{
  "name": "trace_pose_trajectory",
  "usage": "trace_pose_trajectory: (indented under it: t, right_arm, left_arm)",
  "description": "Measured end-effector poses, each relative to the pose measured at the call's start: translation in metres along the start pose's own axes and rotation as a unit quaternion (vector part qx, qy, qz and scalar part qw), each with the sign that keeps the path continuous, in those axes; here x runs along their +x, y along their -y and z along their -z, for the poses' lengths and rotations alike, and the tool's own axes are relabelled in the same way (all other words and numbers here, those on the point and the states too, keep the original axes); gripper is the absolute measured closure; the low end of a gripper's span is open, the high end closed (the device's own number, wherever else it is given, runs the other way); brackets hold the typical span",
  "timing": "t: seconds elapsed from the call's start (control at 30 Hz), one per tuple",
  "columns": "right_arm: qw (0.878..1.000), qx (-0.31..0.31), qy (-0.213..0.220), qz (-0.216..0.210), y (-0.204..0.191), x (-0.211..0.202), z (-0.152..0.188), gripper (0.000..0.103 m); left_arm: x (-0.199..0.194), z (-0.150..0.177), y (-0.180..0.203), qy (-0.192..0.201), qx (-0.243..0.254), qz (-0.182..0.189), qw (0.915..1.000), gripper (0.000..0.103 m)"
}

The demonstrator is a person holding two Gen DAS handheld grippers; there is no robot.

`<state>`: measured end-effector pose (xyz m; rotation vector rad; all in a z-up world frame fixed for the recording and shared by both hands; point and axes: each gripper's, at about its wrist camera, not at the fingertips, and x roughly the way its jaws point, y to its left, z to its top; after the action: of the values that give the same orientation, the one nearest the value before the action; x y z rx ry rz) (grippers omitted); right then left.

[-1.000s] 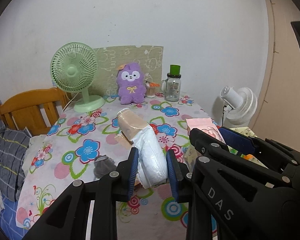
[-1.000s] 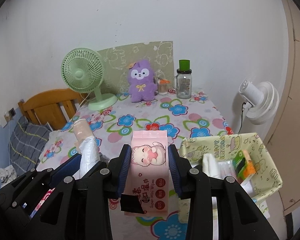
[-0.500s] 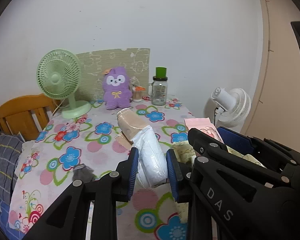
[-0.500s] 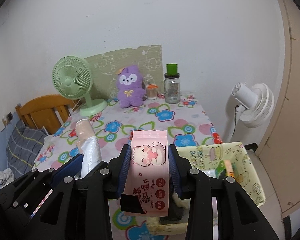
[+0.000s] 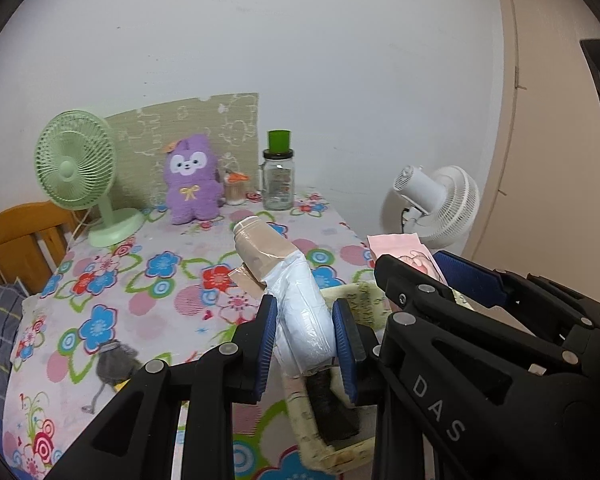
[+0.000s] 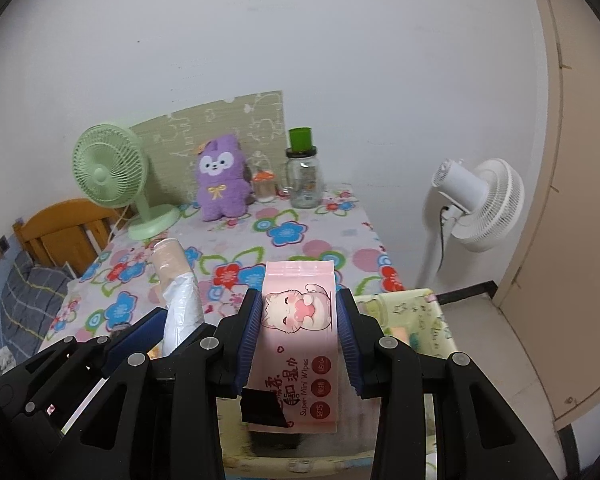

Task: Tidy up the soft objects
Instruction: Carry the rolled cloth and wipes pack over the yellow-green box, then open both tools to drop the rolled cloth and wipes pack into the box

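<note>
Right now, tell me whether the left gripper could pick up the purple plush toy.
Probably not: the left gripper is already shut on a white wrapped roll, and the purple plush toy sits far back by the wall.

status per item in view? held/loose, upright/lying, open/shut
left gripper: shut on the taped white roll
taped white roll: held, tilted away
right gripper: shut on the pink wet wipes pack
pink wet wipes pack: held above the yellow fabric bin
yellow fabric bin: open-topped, holding items
purple plush: upright
green desk fan: upright
glass jar: upright, green lid on
grey pouch: lying loose on the tablecloth
</note>
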<state>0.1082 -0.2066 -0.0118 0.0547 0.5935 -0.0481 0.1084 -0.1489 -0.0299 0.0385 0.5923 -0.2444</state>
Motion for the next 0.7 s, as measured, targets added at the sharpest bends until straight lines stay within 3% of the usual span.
trace_pose_trajectory:
  t: [0.53,0.7]
  right_arm:
    - [0.998,0.033,-0.022,0.041,0.052,0.018,0.012,0.062]
    - [0.997,0.044,-0.035,0.052,0.063,0.028,0.019,0.062]
  left_arm:
    - [0.035,0.005,0.041,-0.03,0.02,0.049,0.9982,0.075]
    - [0.047,0.013,0.048,-0.05,0.023,0.059,0.9967,0.067]
